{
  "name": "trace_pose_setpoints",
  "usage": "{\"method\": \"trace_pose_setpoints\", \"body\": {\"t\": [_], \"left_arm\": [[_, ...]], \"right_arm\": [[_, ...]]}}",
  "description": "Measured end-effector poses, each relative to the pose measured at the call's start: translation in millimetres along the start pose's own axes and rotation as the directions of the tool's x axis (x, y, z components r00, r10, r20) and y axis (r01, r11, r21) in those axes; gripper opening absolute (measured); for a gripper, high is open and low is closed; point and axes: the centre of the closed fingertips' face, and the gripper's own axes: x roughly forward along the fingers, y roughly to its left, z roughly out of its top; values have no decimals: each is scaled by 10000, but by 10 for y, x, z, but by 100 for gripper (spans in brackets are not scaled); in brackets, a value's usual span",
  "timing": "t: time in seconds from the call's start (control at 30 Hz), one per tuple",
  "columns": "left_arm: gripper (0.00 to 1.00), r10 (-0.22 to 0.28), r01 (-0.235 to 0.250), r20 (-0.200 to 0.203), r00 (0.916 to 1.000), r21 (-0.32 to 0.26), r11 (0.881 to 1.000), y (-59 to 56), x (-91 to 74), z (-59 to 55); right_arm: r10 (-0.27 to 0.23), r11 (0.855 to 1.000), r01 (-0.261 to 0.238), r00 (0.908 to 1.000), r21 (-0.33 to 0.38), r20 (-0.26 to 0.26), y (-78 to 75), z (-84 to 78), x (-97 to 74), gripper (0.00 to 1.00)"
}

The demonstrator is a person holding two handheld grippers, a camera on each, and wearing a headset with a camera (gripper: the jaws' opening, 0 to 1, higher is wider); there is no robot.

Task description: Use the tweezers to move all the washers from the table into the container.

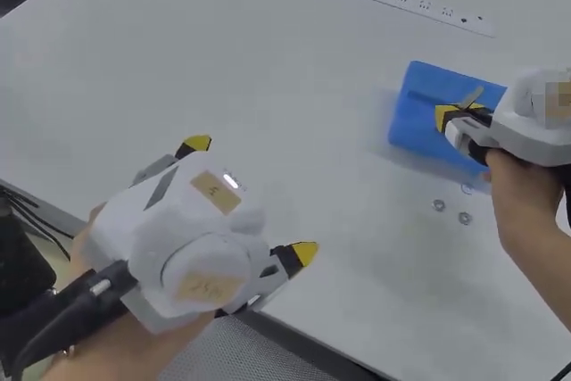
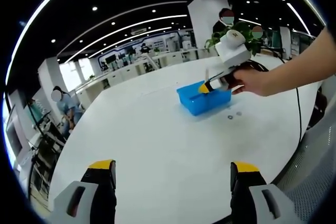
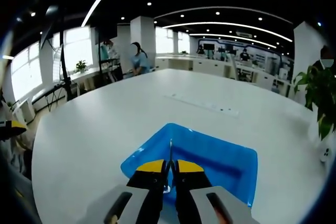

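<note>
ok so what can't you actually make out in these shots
Whether the tweezers hold a washer: tips too thin in the right gripper view, blurred in the head view.
Contents of the container: near part hidden behind the right tool in its own view.
Number of washers: tiny specks on the table in the head view; the hand may cover more.

Washers (image 1: 438, 206) on the table (image 1: 223, 60) just before the container (image 1: 419, 104), power strip (image 1: 415, 6) well behind it
</note>
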Motion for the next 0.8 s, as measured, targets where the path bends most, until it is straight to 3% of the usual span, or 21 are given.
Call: {"method": "trace_pose_setpoints", "body": {"t": [0.1, 0.27, 0.43, 0.6, 0.8], "left_arm": [[93, 11, -11, 18, 10000, -20, 10000, 1, -1, 3], [93, -20, 19, 30, 10000, 21, 10000, -9, -2, 7], [93, -45, 45, 85, 10000, 20, 10000, -13, -8, 17], [93, -53, 53, 137, 9999, 4, 10000, -10, -15, 23], [93, -73, 72, 135, 9999, 12, 10000, -8, -19, 21]], "right_arm": [[-1, 10000, 1, 9999, -65, 114, 4, 56, -43, 3], [25, 10000, -19, 9961, -68, 876, -35, 285, -189, 3], [159, 9999, -160, 9919, 1, 1260, 19, 410, -391, 3], [343, 9992, -367, 9884, 133, 1480, 72, 437, -569, 3], [512, 9981, -554, 9881, 253, 1448, 120, 360, -743, 3]]}}
